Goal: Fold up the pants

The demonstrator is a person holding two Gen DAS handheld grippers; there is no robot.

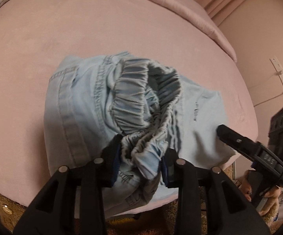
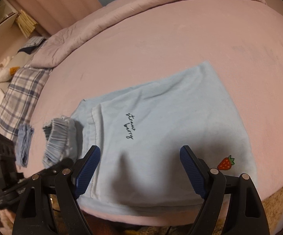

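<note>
Left wrist view: left tool (image 1: pixel 141 161) clamps the gathered elastic waistband (image 1: pixel 141 105) of light-blue denim pants (image 1: pixel 78 105) on the pink bed (image 1: pixel 82 29) — mid-fold. Right tool (image 2: pixel 140 168) hovers apart over pale-blue folded cloth (image 2: pixel 170 105) — next, carry the waistband across.

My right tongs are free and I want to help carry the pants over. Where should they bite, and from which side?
Take the near hem of the pants, between the right tongs, coming in low from the bed edge. That edge lies flat and overhangs slightly, so one finger could probably slip under. The left tongs hold the bunched waistband.
</note>
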